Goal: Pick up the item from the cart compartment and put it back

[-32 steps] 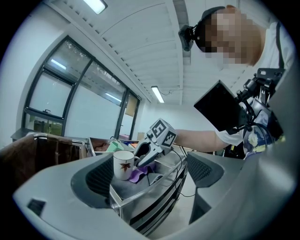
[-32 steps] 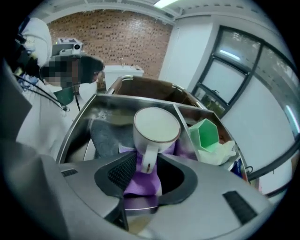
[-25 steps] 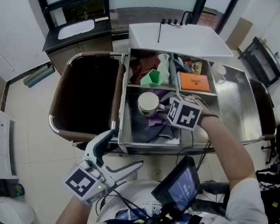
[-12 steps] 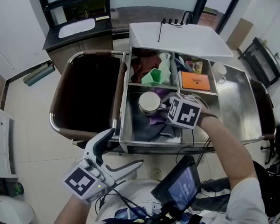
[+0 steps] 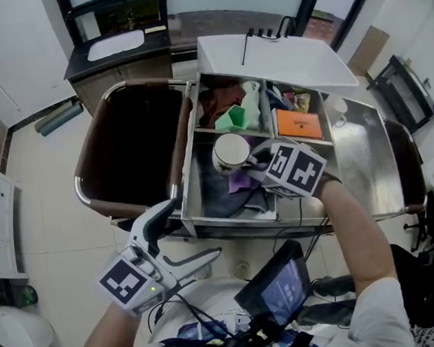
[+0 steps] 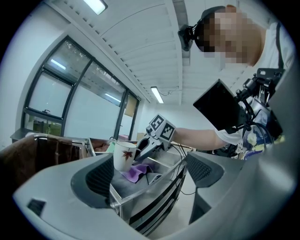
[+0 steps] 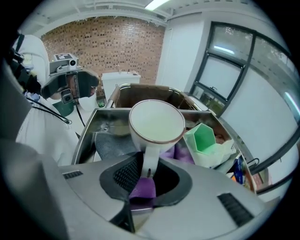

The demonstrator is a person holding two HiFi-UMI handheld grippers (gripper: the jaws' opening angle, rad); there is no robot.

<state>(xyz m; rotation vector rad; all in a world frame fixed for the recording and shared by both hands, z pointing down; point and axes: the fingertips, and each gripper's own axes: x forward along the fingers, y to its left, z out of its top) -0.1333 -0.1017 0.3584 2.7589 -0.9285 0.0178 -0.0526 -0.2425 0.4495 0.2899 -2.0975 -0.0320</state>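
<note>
White mug (image 5: 230,152), reddish leaf print

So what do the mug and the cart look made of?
Mug: likely glazed ceramic, white and glossy, with a thin brownish rim line and a leaf print. Cart: looks like brushed stainless steel, grey with dull reflections.
</note>
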